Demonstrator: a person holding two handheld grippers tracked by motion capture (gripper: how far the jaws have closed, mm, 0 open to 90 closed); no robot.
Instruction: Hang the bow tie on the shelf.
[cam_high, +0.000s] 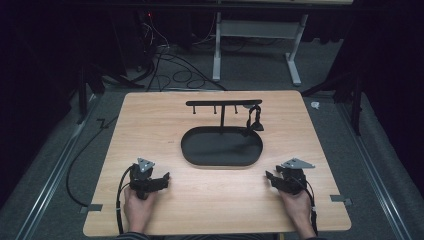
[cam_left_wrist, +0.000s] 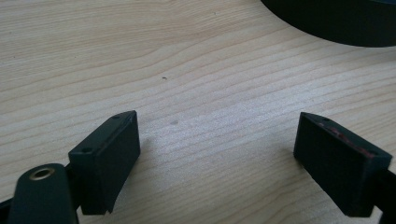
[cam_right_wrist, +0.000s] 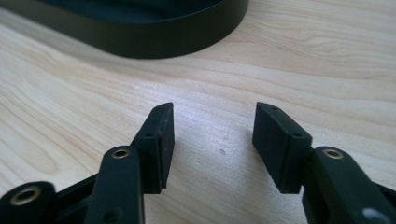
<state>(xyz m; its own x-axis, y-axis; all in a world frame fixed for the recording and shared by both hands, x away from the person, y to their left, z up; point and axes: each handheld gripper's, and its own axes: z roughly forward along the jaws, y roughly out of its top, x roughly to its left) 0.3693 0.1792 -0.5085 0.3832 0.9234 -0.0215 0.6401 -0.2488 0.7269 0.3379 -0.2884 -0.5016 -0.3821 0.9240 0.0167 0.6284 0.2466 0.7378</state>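
Observation:
A black oval tray (cam_high: 190, 145) with an upright T-shaped rack (cam_high: 223, 103) stands mid-table; a small dark item (cam_high: 255, 119) hangs from the rack's right end. My left gripper (cam_high: 165, 178) rests on the wood near the front left, held by a hand, and its jaws stand wide apart over bare wood (cam_left_wrist: 217, 140). On the front right sits my right gripper (cam_high: 269, 177), also hand-held. Its jaws are open with nothing between them (cam_right_wrist: 214, 135). The tray's rim (cam_right_wrist: 140, 44) lies just beyond the right gripper, and a corner of the tray (cam_left_wrist: 336, 21) lies beyond the left one.
The wooden table (cam_high: 150, 115) has bare room around the tray on all sides. Cables (cam_high: 170, 70) and a metal frame (cam_high: 255, 40) stand on the floor behind it. Tape marks (cam_high: 342, 199) sit near the front corners.

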